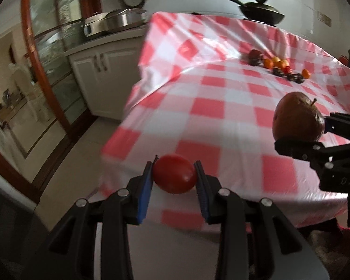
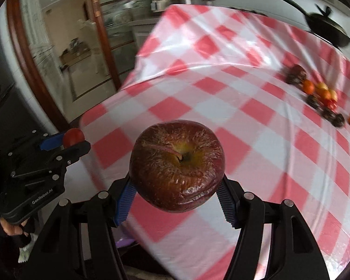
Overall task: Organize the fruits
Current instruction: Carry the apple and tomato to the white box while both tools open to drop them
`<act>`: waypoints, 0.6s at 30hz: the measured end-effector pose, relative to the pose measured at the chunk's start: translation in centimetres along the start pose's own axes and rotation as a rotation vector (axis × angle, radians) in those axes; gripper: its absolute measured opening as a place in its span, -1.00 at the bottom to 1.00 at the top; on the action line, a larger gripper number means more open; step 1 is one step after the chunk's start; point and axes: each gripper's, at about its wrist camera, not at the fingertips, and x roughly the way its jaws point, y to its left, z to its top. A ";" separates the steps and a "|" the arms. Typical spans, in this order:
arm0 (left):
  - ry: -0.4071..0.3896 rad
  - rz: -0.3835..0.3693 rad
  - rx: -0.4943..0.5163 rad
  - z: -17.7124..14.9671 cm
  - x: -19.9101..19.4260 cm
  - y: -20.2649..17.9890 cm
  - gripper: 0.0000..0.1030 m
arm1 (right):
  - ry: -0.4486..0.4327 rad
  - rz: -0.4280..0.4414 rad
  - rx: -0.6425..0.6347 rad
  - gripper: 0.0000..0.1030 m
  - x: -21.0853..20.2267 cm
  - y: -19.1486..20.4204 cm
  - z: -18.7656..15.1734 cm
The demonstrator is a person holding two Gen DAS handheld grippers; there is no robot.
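Note:
My left gripper (image 1: 173,175) is shut on a small red tomato (image 1: 175,173) and holds it above the near edge of the table; it also shows in the right wrist view (image 2: 73,137). My right gripper (image 2: 176,186) is shut on a wrinkled dark red apple (image 2: 177,165), stem toward the camera, held above the table. The apple also shows in the left wrist view (image 1: 297,120) at the right. A row of small fruits (image 1: 280,66), orange, red and dark, lies on the far right of the tablecloth; it also shows in the right wrist view (image 2: 322,95).
The table wears a red and white checked cloth (image 1: 221,107). A black lidded wok (image 1: 259,10) stands beyond its far edge. Steel pots (image 1: 119,21) sit on a white counter at the left. A wood-framed glass door (image 1: 42,53) stands at the far left.

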 end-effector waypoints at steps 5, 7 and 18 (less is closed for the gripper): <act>0.032 0.043 -0.056 -2.3 -0.4 2.8 -0.31 | 0.003 0.071 -0.096 0.22 0.5 3.8 -0.2; 0.045 0.060 -0.081 -3.2 -0.5 3.9 -0.31 | 0.003 0.096 -0.140 0.22 0.7 5.2 -0.4; 0.149 0.134 -0.191 -8.0 1.3 8.5 -0.31 | 0.098 0.241 -0.377 0.22 4.1 13.0 -3.3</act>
